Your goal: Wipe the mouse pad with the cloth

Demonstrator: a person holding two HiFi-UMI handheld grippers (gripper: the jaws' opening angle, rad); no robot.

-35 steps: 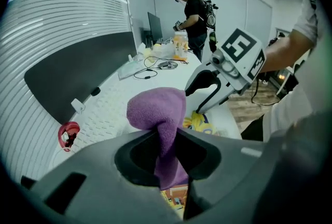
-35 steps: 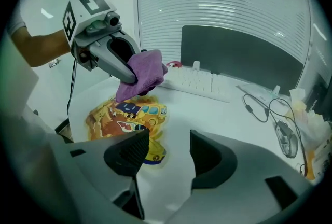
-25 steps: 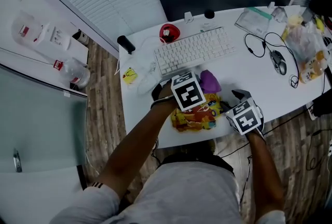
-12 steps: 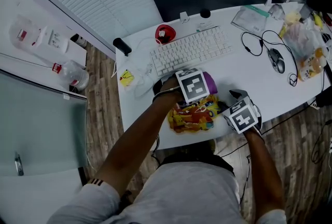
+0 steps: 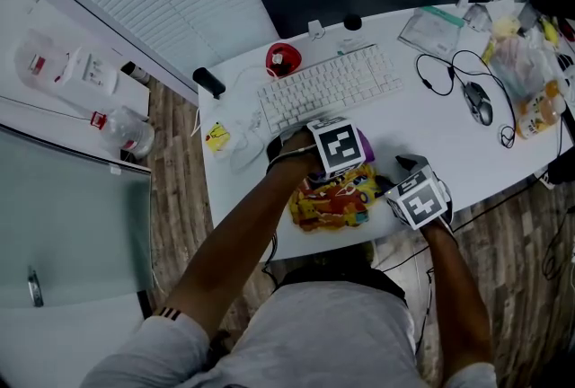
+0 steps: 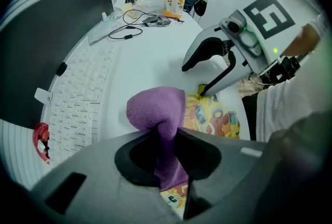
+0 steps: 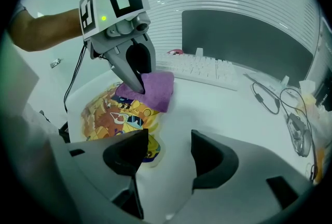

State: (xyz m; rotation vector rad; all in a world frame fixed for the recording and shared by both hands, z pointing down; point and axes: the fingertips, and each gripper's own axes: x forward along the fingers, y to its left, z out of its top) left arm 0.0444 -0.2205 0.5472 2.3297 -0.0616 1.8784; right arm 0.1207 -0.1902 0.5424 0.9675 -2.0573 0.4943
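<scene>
Now your left tool clamped the purple cloth, apparently pressing it onto the mouse pad near the desk front; your right tool hovered wide and empty at the pad's edge.

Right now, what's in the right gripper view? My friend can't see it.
The left gripper holds a purple cloth on a colourful cartoon mouse pad on a white desk. In front, the right gripper has open, empty jaws; a white keyboard lies behind.
</scene>
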